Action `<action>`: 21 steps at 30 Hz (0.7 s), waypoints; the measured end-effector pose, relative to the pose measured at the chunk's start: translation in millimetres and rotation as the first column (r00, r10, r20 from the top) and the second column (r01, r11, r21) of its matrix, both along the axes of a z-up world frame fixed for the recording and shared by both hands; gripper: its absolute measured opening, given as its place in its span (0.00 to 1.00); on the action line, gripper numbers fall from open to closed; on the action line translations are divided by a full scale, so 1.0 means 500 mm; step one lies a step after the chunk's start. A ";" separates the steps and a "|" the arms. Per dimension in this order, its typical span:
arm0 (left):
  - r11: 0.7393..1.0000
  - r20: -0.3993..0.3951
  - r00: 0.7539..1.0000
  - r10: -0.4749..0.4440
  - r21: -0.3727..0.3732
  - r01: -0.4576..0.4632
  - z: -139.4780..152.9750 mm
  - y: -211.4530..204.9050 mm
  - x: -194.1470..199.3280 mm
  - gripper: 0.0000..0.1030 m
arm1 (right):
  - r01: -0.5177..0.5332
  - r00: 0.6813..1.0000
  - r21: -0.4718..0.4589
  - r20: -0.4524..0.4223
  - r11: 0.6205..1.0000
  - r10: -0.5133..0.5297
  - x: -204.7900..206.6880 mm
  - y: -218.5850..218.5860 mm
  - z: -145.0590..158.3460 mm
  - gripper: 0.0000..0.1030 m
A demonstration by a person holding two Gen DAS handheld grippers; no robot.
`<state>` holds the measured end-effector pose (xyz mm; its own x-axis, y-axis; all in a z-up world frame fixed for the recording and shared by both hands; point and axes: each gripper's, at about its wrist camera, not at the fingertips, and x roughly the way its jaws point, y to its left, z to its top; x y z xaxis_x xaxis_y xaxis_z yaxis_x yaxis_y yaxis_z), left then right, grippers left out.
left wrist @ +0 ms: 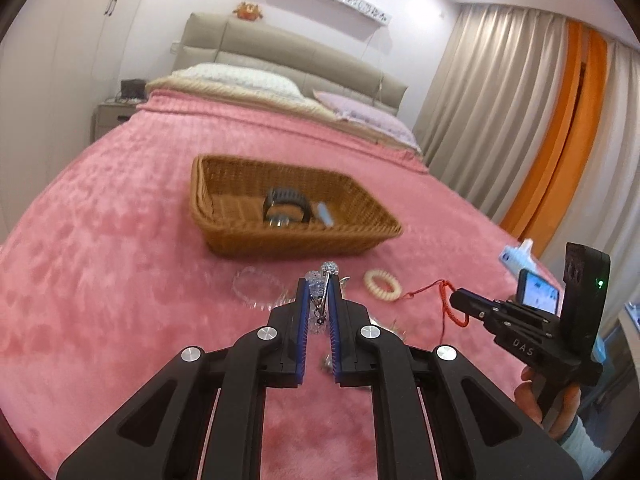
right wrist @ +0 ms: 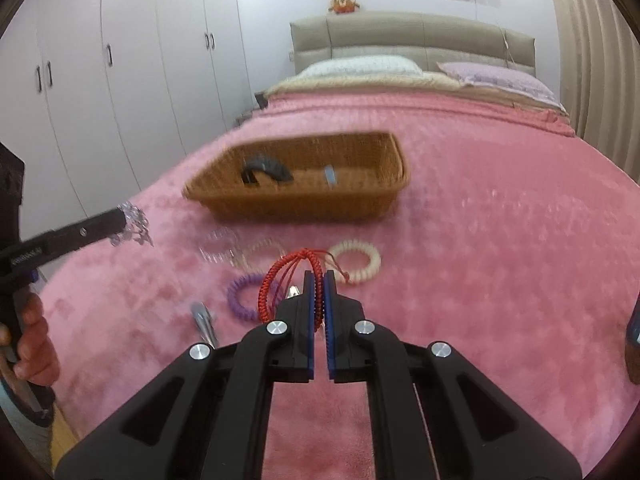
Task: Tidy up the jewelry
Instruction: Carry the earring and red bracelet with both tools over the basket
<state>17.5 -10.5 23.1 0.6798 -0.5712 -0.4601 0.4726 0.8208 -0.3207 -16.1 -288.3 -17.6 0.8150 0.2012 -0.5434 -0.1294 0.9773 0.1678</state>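
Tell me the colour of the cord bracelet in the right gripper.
Red bracelet; clearest in the right wrist view.

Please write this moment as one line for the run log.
left gripper: shut on crystal jewelry | right gripper: shut on red cord bracelet | basket: holds watch

The left gripper (left wrist: pixel 319 285) points toward 12 o'clock in its own view, its blue-padded jaws drawn close together and pinching a rhinestone piece (left wrist: pixel 320 280) between the tips. In the right wrist view it enters from 9 o'clock, a bare hand (right wrist: pixel 30 340) on its handle. The right gripper (right wrist: pixel 319 280) also points to 12 o'clock, jaws nearly closed on a red cord (right wrist: pixel 276 284). Seen from the left, it sits at 3 o'clock, gripped by a hand (left wrist: pixel 556 404).
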 end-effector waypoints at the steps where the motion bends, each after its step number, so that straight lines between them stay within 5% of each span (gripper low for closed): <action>1: 1.000 0.012 1.000 -0.001 -0.005 0.001 0.009 0.001 -0.001 0.07 | 0.001 1.000 0.005 0.020 1.000 -0.002 -0.005 -0.003 0.017 0.03; 11: 1.000 0.127 0.992 -0.022 -0.006 0.023 0.112 -0.024 0.052 0.07 | 0.019 0.992 0.002 0.121 1.000 -0.019 0.038 -0.013 0.125 0.03; 21: 0.997 0.157 0.985 0.071 0.028 -0.076 0.143 -0.070 0.235 0.07 | 0.043 0.992 0.003 0.117 0.999 -0.043 0.240 -0.018 0.172 0.03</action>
<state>134.9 -45.6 94.5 0.7842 -0.5031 -0.3633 0.4527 0.8642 -0.2197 103.9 -297.4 68.3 0.8807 0.1650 -0.4440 -0.1061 0.9823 0.1547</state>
